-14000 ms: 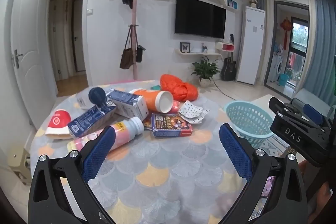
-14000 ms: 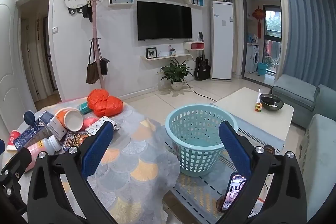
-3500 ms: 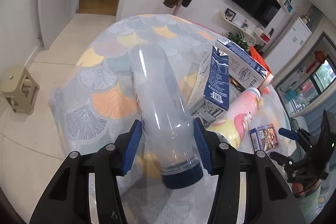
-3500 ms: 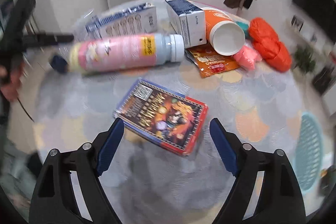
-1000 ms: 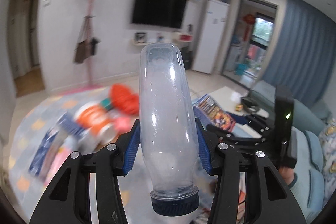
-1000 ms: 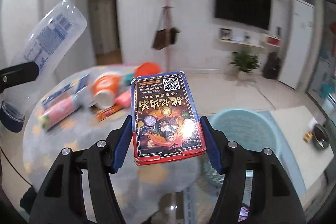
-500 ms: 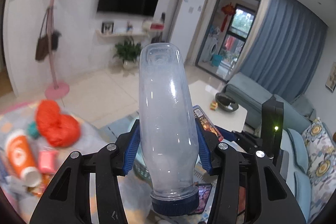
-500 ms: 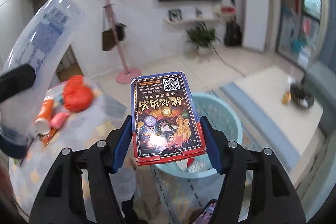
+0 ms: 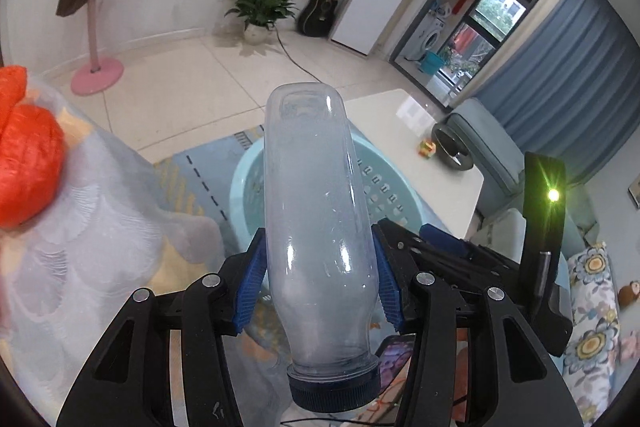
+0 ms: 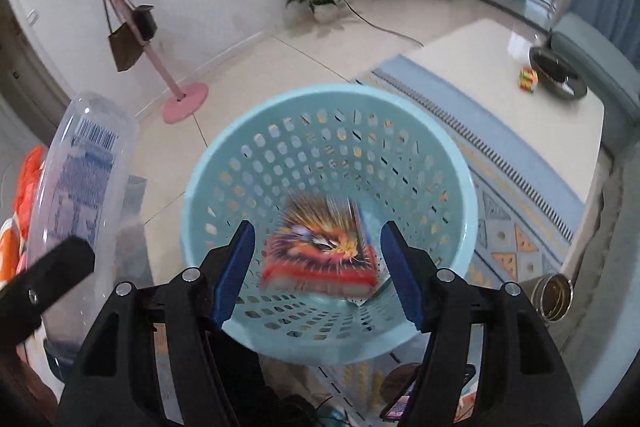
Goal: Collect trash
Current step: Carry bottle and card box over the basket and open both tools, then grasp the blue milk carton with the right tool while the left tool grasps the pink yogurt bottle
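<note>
Your right gripper [image 10: 316,267], jaws open, is dropping the box [image 10: 320,251] into the basket [image 10: 452,163]. Your left gripper [image 9: 318,279] is clamping the bottle [image 9: 316,211]; center it over the basket before releasing.

Basket mouth: your right gripper [image 10: 318,273] hangs with its jaws apart right over the blue basket [image 10: 448,163], whose rim is unobstructed all round.
Inside the basket: the blurred card box [image 10: 320,247] takes up the middle.
Left flank: the clear bottle [image 10: 76,195] clamped in your left gripper [image 9: 318,279] crowds that side.
Right flank: the white coffee table [image 10: 480,67] stands near the basket.
</note>
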Demonstrator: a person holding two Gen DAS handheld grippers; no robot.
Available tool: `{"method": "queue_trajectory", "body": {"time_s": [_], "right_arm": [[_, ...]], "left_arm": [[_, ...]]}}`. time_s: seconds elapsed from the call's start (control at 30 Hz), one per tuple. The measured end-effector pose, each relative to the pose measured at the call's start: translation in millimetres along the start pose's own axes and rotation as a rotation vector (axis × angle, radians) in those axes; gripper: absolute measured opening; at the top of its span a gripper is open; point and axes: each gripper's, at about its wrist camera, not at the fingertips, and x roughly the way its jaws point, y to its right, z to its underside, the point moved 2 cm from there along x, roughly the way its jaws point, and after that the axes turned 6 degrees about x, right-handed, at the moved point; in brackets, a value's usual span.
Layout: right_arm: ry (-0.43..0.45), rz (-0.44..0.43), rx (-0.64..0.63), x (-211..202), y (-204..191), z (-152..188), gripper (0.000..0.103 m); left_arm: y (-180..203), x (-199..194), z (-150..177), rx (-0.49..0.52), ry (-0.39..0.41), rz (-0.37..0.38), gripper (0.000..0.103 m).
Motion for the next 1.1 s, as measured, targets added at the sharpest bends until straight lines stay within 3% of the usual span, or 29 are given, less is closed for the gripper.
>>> {"method": "queue_trajectory", "body": {"time_s": [0.2, 0.7, 0.8, 0.97, 1.1], "right_arm": [[-0.003, 0.02, 0.013, -3.5, 9.4, 2.6, 0.063], [0.104, -0.004, -0.06, -68.2, -8.7, 29.2, 0.063], [0.137, -0.02, -0.089, -83.6, -19.7, 37.4, 0.063], [0.249, -0.12, -0.18, -131.8, -60.1, 56.4, 0.063], [0.316, -0.22, -0.28, -171.1, -104.5, 76.1, 0.063]], "left_arm": [[0.1, -7.1, -0.3, -0.003, 0.029, 0.01, 0.064], [14.0, -85.6, 13.0, 0.061, 0.148, -0.02, 0.064], [13.3, -115.6, 22.3, 0.072, 0.188, -0.018, 0.064], [-2.0, -178.8, 46.0, 0.049, 0.273, -0.039, 0.065], [-28.3, -241.9, 74.7, 0.002, 0.35, -0.108, 0.065]]}}
